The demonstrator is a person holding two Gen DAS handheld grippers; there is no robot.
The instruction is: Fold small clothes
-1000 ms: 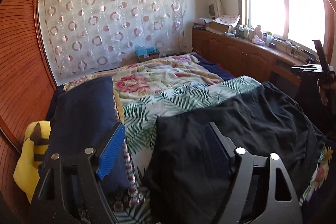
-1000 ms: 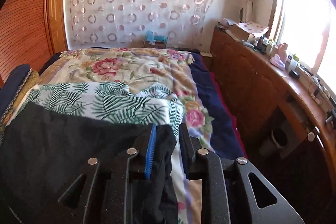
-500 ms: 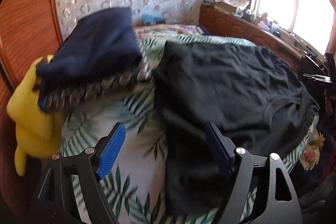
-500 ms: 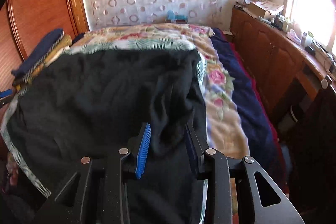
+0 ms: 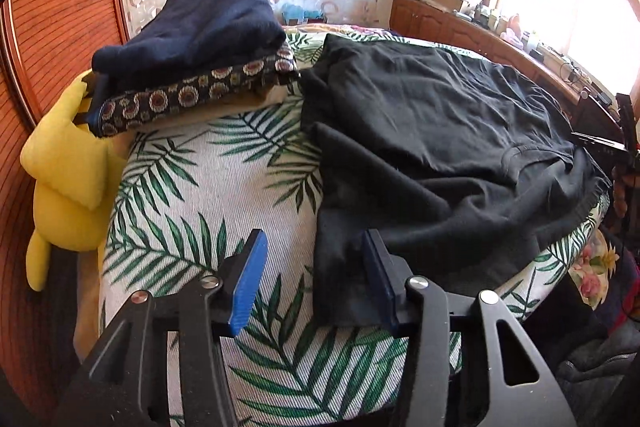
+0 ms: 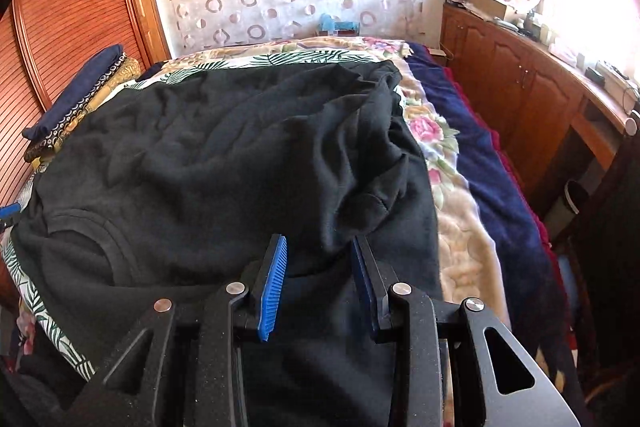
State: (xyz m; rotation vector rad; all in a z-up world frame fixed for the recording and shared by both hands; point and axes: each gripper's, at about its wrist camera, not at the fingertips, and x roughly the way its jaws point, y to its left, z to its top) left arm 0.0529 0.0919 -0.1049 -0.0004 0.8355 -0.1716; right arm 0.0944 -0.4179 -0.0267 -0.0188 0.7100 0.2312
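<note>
A black garment (image 5: 440, 131) lies spread and rumpled on the leaf-print sheet (image 5: 192, 195), its neckline toward the near edge. My left gripper (image 5: 313, 235) hovers at the garment's near left edge. Its jaws are closing: the cloth's edge lies between them by the right pad, while the left pad (image 5: 246, 283) stands apart over bare sheet. My right gripper (image 6: 318, 238) is shut on a bunched fold of the black garment (image 6: 200, 155) at its near right side, and a ridge of cloth runs from the pads toward the far corner.
A folded stack, navy on top (image 5: 200, 23) over a patterned piece (image 5: 192, 95), sits far left beside a yellow plush toy (image 5: 68, 179). Floral and blue blankets (image 6: 440, 155) cover the bed's right side. A wooden cabinet (image 6: 520, 87) runs along the window; a slatted wardrobe (image 5: 48, 27) stands left.
Both grippers have dropped toward the bed and tipped downward. The black garment has come down flat onto the sheet. The left jaws have narrowed; the right keeps its fold.
</note>
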